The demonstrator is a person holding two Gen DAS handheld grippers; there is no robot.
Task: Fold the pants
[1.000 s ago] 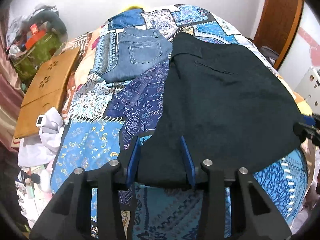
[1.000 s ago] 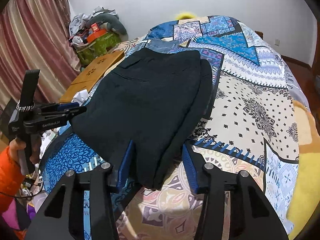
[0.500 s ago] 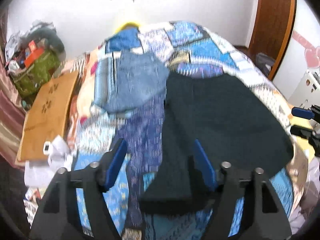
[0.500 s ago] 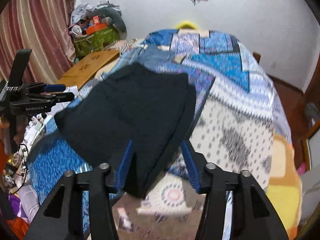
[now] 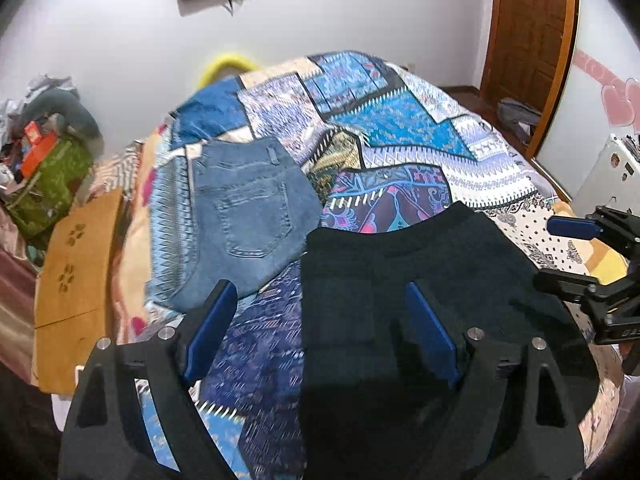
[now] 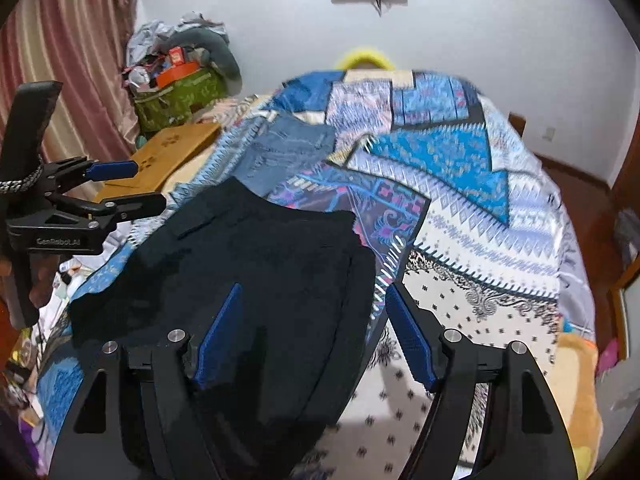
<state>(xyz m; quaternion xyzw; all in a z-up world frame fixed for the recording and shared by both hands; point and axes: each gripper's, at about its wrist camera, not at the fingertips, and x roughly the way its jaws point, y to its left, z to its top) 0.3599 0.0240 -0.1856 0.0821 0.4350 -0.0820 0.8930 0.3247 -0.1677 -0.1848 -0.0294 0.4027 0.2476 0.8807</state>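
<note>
Black pants lie folded on the patterned bedspread, both grippers released above them.

The black pants rest on the near part of the bedspread, with folded blue jeans just beyond their far left corner. The left gripper and the right gripper have just been opening; their jaws stand spread above the cloth, grasping nothing. A wooden board lies at the bed's left edge.

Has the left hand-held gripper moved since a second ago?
Yes. The left hand-held gripper has pulled back off the black pants, its jaws just opening; more wall shows above the bed.
</note>
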